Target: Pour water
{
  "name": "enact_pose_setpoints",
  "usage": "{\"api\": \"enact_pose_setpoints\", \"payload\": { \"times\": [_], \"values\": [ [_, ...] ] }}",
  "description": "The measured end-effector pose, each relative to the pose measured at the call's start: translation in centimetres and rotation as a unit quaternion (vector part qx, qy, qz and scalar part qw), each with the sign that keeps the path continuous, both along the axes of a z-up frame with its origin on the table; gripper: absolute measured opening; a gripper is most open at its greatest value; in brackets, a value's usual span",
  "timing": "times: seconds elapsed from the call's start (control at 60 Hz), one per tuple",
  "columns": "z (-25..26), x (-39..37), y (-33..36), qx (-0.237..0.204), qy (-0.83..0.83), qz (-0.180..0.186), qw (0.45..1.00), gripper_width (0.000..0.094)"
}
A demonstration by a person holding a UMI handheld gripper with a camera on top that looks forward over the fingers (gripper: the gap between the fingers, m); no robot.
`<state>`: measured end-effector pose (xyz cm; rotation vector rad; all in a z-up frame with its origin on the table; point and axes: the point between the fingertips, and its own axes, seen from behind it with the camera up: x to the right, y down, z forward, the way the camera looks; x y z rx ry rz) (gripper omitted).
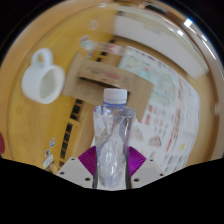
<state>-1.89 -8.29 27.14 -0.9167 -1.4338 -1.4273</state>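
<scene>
- Gripper (110,172) fingers clamp a clear plastic water bottle with a white screw cap (112,135); we see the purple pads (90,160) pressed against its lower sides.
- We see the bottle standing upright between the fingers, its cap on and pointing away from the camera, its ribbed body rising just ahead of them.
- We find a white ceramic mug with a handle (41,76) well apart from the bottle, beyond the fingers and off to the left, resting on the wooden bench (70,110).
- We make out a brown cardboard box (105,72) farther back, behind the bottle's cap.
- We note sheets with printed coloured patterns (160,90) spread over the bench to the right of the bottle.
</scene>
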Motion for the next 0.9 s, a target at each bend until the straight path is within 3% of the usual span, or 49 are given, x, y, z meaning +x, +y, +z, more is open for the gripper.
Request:
{"api": "enact_pose_setpoints", "payload": {
  "times": [0.15, 0.317, 0.433, 0.517, 0.65, 0.9],
  "values": [
    [6.8, 2.2, -2.2, -0.002, 0.272, 0.010, 0.962, 0.0367],
    [9.3, 5.9, -6.0, -0.041, 0.547, 0.022, 0.836, 0.0367],
    [4.0, 8.6, -8.3, -0.089, 0.692, -0.019, 0.717, 0.0367],
    [-2.7, 10.4, -9.6, -0.116, 0.740, -0.055, 0.660, 0.0369],
    [-11.9, 11.4, -12.1, -0.159, 0.774, -0.114, 0.602, 0.0366],
    [-22.8, 12.6, -13.9, -0.202, 0.793, -0.154, 0.554, 0.0366]
  ]
}}
